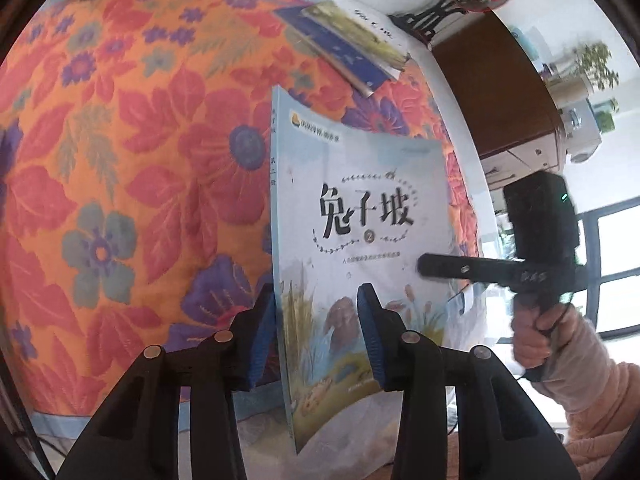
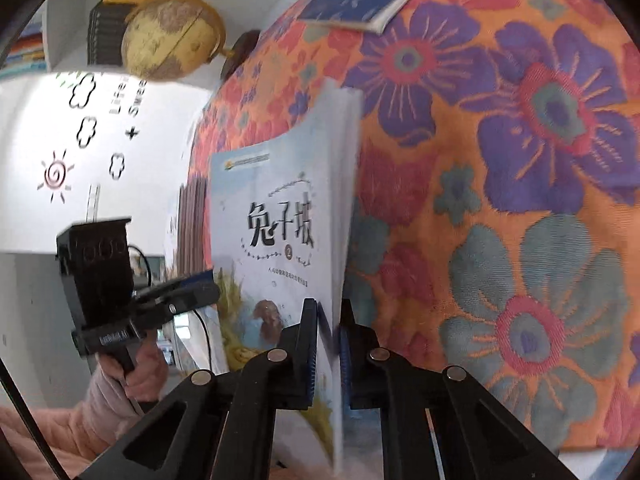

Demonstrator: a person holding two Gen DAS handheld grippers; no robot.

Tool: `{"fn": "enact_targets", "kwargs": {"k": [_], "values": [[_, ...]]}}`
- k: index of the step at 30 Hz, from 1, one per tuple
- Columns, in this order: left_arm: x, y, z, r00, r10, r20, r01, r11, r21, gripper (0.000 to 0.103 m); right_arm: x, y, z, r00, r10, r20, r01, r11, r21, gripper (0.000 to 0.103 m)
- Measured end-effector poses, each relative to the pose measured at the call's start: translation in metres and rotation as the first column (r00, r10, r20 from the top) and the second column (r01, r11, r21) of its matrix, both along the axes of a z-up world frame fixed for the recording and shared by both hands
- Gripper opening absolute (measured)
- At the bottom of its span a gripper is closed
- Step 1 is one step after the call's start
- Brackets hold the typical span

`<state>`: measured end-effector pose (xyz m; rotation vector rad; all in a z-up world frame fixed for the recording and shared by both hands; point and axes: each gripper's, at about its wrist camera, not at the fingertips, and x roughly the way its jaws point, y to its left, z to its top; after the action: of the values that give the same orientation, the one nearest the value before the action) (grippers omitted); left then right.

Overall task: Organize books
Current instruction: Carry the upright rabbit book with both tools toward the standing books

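A thin light-blue picture book (image 1: pixel 360 208) stands upright over the floral cloth, its cover with black characters facing both cameras. In the right wrist view my right gripper (image 2: pixel 329 320) is shut on the book's (image 2: pixel 280 208) page edge. In the left wrist view the right gripper's dark finger (image 1: pixel 430 268) crosses that same edge. My left gripper (image 1: pixel 317 322) has the spine edge between its jaws. One blue pad lies against the back by the spine, while the other stands apart in front of the cover. A small stack of books (image 1: pixel 348 44) lies flat at the far side of the cloth.
An orange cloth (image 1: pixel 120 160) with red and purple flowers covers the surface. A globe (image 2: pixel 172 36) and shelves stand beyond its far left edge, and a dark wooden cabinet (image 1: pixel 496 100) with a flower ornament beyond the other side. A person's hands in pink sleeves (image 1: pixel 580 368) hold both grippers.
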<state>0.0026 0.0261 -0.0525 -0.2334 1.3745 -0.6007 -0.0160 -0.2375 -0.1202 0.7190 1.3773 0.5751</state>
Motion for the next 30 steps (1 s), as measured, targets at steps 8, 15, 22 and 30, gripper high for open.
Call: {"fn": "enact_targets", "kwargs": {"k": [8, 15, 22, 30], "values": [[-0.005, 0.005, 0.045, 0.995, 0.024, 0.098, -0.030, 0.998, 0.062, 0.036, -0.001, 0.025, 0.052, 0.999, 0.043, 0.013, -0.042, 0.998, -0.051, 0.010], [-0.019, 0.036, 0.085, 0.974, 0.154, 0.165, -0.173, 0.979, 0.109, 0.036, 0.008, 0.053, 0.084, 0.989, 0.139, 0.058, -0.141, 0.990, 0.023, 0.010], [-0.049, 0.078, 0.143, 0.923, 0.301, 0.240, -0.345, 0.923, 0.169, 0.037, 0.023, 0.114, 0.131, 0.949, 0.282, 0.139, -0.294, 0.953, 0.074, 0.010], [-0.049, 0.121, 0.133, 0.899, 0.367, 0.237, -0.417, 0.884, 0.212, 0.037, 0.016, 0.158, 0.129, 0.927, 0.344, 0.152, -0.361, 0.927, 0.104, 0.010]]}}
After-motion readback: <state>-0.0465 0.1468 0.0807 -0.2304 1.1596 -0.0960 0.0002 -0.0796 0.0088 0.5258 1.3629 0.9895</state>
